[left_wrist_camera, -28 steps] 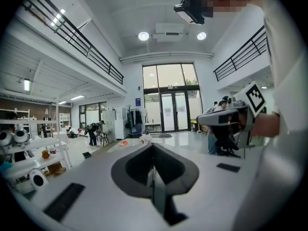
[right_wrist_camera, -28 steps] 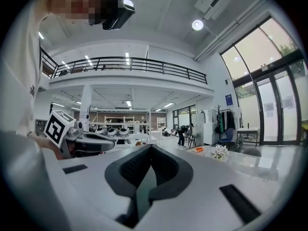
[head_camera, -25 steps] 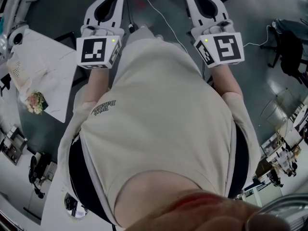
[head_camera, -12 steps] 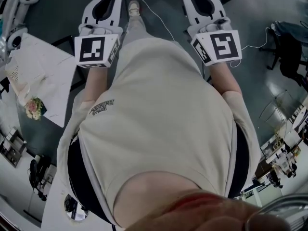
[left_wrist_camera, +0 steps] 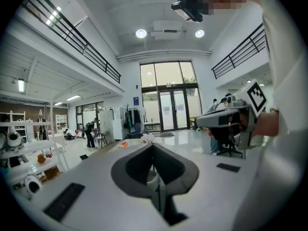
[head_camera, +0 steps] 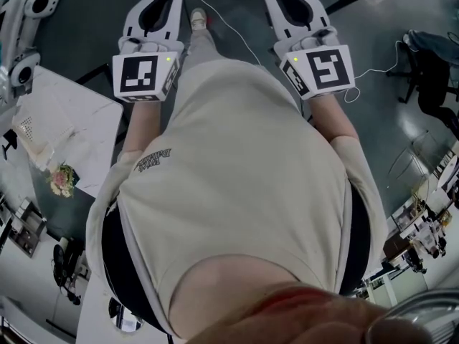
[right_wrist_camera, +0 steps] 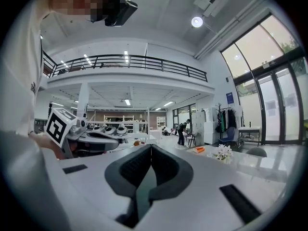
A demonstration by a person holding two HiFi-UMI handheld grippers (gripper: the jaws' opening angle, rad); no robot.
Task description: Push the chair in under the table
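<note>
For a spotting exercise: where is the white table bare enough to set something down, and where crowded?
Bare: the corner patch of the white table, between the pale bundle, the flowers and its right edge. Crowded: its left side.

flowers: small pale bunch, lying at an edge of the white surface
orange item: on the same surface, near the flowers, not touching
cable: thin, white, loose across the dark floor
coat rack: beside the tall glass doors, dark garments hung on it
balcony rail: black, along the upper level
distant person: standing, far across the hall
</note>
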